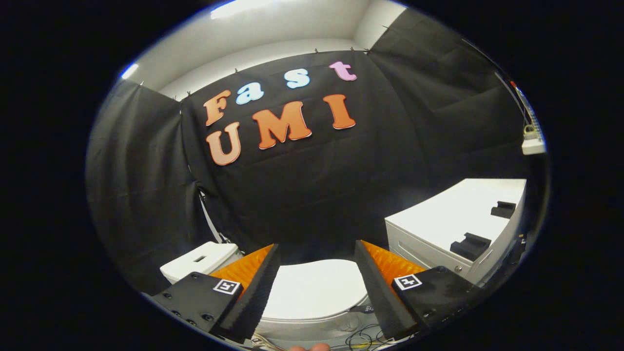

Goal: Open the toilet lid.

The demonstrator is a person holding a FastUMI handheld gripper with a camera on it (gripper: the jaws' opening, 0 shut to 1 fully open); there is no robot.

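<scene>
Toilet lid [314, 287]: smooth, glossy, hard white finish with soft reflections, plastic by appearance. Seen between the spread-apart fingers of the gripper [317, 265], nothing held. Finger pads [261, 287]: matt, finely ribbed, foam-like. Cistern [200, 261], left of the lid: same smooth white gloss. Cabinet [458, 219], right of the lid: smooth, satin white panels, laminate-like, with small shiny metal screws on the front. Brackets [470, 245] on the cabinet top: matt, plastic-looking. Booth wall [312, 185], behind the lid: matt woven cloth, creased.
</scene>
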